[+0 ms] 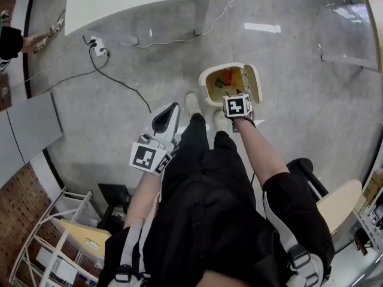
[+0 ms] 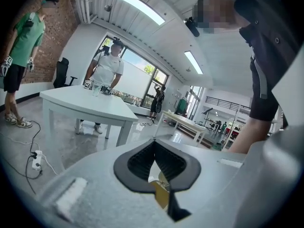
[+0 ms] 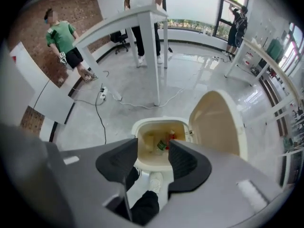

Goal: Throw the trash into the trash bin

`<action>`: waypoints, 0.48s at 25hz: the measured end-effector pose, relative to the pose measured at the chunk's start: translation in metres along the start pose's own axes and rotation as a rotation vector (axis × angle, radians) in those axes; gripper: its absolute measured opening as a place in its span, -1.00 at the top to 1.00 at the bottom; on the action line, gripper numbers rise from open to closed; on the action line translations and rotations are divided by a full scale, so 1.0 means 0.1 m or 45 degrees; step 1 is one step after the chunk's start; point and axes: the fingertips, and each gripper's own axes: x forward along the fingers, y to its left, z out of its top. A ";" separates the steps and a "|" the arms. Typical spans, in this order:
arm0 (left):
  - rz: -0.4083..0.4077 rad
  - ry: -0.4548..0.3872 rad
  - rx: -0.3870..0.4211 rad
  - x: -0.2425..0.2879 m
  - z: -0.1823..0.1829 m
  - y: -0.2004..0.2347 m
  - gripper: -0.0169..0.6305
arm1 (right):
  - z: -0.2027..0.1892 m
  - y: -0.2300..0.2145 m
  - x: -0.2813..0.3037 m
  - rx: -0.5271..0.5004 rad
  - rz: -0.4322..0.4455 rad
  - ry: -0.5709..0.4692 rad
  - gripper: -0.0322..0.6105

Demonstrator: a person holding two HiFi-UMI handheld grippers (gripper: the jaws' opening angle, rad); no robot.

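Note:
The cream trash bin [image 1: 206,88] stands on the floor by my feet with its lid [image 1: 254,82] swung up. Inside lie several pieces of trash, among them a red-capped bottle [image 3: 170,137] and a green scrap [image 3: 161,145]. My right gripper [image 1: 236,95] hangs over the bin's near rim [image 3: 142,127] and points down into it. In the right gripper view this gripper [image 3: 153,151] is open, with nothing between the pads. My left gripper [image 1: 173,107] is held out to the left of the bin at about knee level. Its tips [image 2: 154,144] meet, and it is shut on nothing.
A white table [image 1: 137,2] stands beyond the bin, with a power strip [image 1: 97,43] and cables on the floor beside it. A wire rack [image 1: 54,238] is behind me on the left, and a chair [image 1: 335,205] on the right. People stand near the table [image 2: 90,101], one in green [image 3: 64,39].

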 end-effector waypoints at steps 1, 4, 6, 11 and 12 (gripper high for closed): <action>-0.008 -0.017 0.014 0.04 0.08 -0.01 0.94 | 0.09 0.02 -0.11 0.002 0.010 -0.055 0.28; -0.026 -0.064 0.054 0.13 0.32 -0.09 0.94 | 0.37 0.11 -0.53 0.004 0.038 -0.213 0.43; -0.034 -0.092 0.079 0.17 0.46 -0.16 0.94 | 0.58 0.16 -0.86 -0.004 0.069 -0.340 0.48; -0.028 -0.175 0.133 0.23 0.78 -0.31 0.94 | 1.11 0.04 -1.77 0.030 0.115 -0.683 0.63; -0.020 -0.199 0.140 0.23 0.86 -0.35 0.94 | 1.19 -0.03 -1.97 0.054 0.130 -0.745 0.66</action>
